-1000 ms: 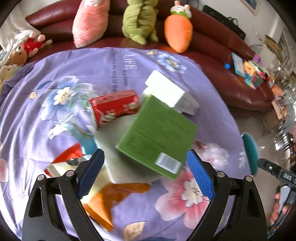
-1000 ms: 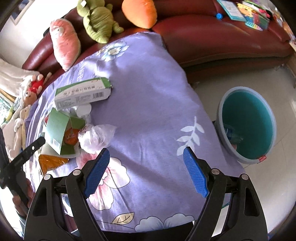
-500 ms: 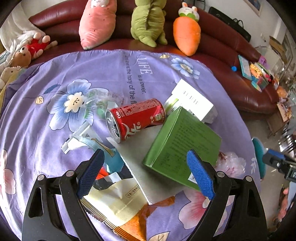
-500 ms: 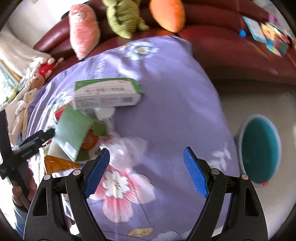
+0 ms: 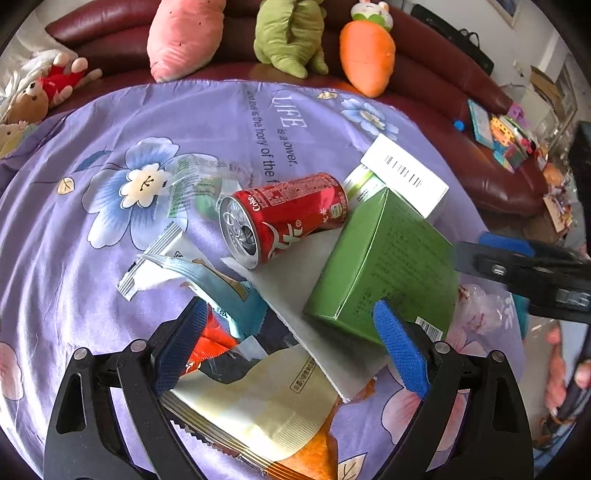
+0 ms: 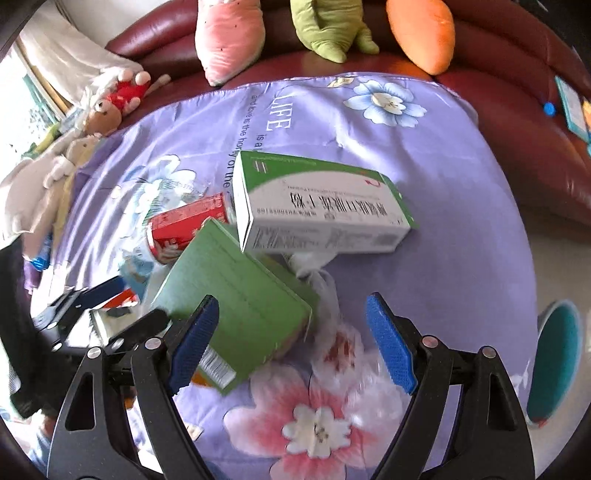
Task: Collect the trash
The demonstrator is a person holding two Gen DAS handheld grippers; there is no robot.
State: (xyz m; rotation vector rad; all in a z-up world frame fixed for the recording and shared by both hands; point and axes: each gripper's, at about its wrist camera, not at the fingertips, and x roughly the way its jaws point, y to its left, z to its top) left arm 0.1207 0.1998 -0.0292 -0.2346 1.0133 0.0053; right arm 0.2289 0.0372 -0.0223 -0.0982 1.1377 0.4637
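Right fingers (image 6: 291, 339) spread, nothing between pads; clear plastic bag (image 6: 343, 343) crumpled under gap, green box (image 6: 236, 299) overlapping left finger. Judged step: grab bag. Centre over bag, clear of box corner, pinch bunched film. Left fingers (image 5: 291, 347) spread, empty, above wrappers (image 5: 255, 402) on desk (image 5: 92, 266). Both pitched steeply down. Bin (image 6: 554, 358) on floor, right.

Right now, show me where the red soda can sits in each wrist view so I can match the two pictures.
Left wrist view: the red soda can lies on its side at centre, open top toward the camera, left of the green box.
Right wrist view: the red soda can is left of centre, partly hidden behind the green box.
Shared landmark: the orange carrot plush on the sofa.
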